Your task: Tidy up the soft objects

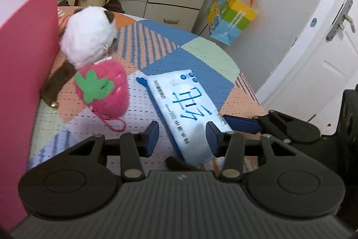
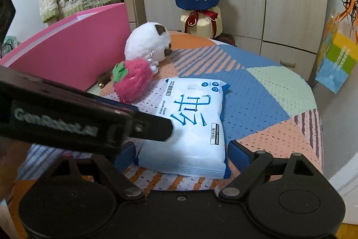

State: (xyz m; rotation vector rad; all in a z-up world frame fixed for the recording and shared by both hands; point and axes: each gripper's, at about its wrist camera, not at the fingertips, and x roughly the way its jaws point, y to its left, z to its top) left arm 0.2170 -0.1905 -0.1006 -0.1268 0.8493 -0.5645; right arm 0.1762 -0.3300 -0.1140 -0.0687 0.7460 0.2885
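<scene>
Two gripper sets open | glossy rectangular wipes pack (image 2: 190,124) | fuzzy strawberry plush (image 1: 104,90)

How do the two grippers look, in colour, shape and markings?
Both are black plastic with ribbed bodies, round pivot discs and silver rivets on the linkage bars. The left gripper and right gripper have blue finger pads. One side reads "GenRobot.AI" in grey. No cables or sleeves show.

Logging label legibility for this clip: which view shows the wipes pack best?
The right wrist view: the wipes pack faces the camera nearly whole, its print readable, though the left gripper overlaps its left edge. The left wrist view shows the pack slanted, with its near end behind the gripper's fingers.
</scene>
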